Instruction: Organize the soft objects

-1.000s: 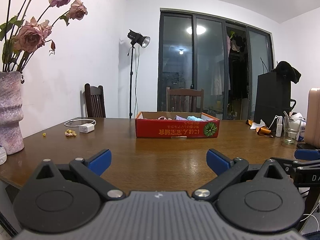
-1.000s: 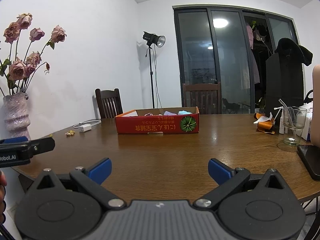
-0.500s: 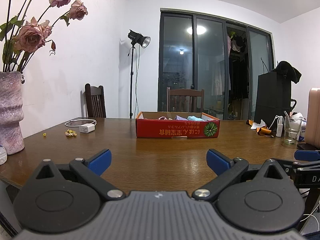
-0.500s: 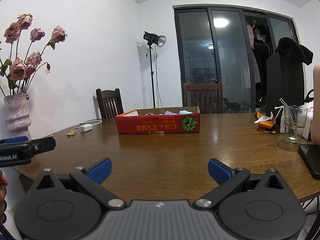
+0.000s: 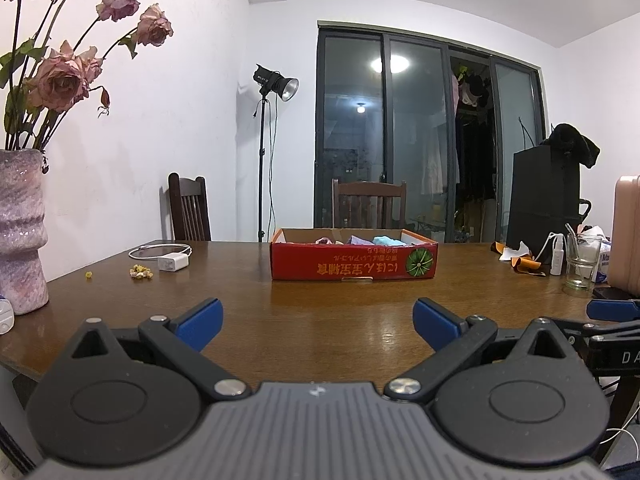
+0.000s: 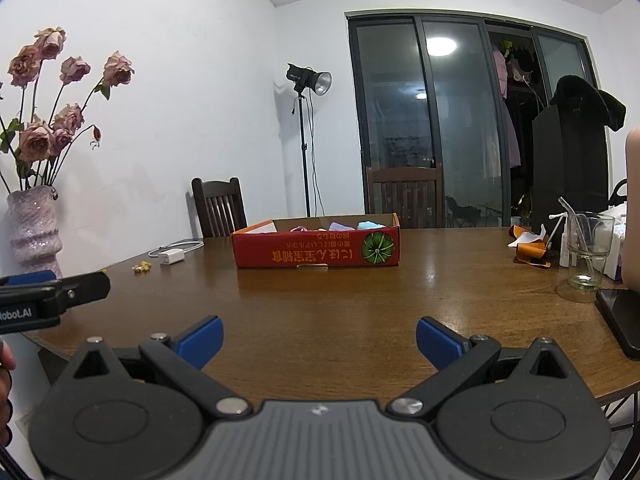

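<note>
A shallow red cardboard box (image 5: 354,266) stands on the brown wooden table (image 5: 320,312), well ahead of both grippers; it also shows in the right wrist view (image 6: 316,248). Soft cloth pieces, pink, lilac and light blue (image 5: 362,240), lie inside it, mostly hidden by the box wall. My left gripper (image 5: 318,322) is open and empty at the table's near edge. My right gripper (image 6: 319,340) is open and empty, level with it to the right. Each gripper's side shows in the other's view.
A pink vase with dried roses (image 5: 22,232) stands at the near left. A white charger with cable (image 5: 172,262) and small yellow bits (image 5: 141,272) lie left of the box. A glass (image 6: 588,252), orange wrappers (image 6: 530,250) and a dark phone (image 6: 622,320) sit at the right.
Both views have shifted very slightly; the box stays in place and both grippers stay open.
</note>
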`<state>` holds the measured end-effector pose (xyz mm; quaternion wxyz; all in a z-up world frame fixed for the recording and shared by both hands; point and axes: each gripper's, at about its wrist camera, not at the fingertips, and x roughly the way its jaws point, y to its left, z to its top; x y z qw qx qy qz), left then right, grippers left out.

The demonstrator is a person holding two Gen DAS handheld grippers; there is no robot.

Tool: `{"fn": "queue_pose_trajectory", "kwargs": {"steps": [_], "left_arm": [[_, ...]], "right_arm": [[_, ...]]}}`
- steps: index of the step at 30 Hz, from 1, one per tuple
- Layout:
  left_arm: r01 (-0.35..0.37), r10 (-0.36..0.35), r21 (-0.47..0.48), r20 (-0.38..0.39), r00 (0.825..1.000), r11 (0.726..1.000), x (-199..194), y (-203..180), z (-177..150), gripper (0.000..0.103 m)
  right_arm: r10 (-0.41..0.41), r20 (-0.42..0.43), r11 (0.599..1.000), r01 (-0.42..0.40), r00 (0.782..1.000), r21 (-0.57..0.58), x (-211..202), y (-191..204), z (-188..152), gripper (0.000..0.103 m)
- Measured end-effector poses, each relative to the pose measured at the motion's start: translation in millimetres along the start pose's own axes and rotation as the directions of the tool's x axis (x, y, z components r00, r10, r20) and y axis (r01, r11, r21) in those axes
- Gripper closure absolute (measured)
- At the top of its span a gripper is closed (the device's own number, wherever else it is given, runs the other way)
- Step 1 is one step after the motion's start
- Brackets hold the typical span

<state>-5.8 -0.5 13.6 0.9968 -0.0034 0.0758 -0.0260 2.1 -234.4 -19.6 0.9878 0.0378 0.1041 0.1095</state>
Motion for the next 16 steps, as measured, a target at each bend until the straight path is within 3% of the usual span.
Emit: {"fn": "queue_pose_trajectory", "kwargs": {"steps": [16], "left_arm": [[-0.022,0.022,0.007,0.006,1.0,1.0,-0.3,-1.3,-0.9,0.0]], "right_arm": [[0.012,0.017,1.0,-0.012,1.0,-0.007,-3.5,-0.9,2.0,0.0]]}}
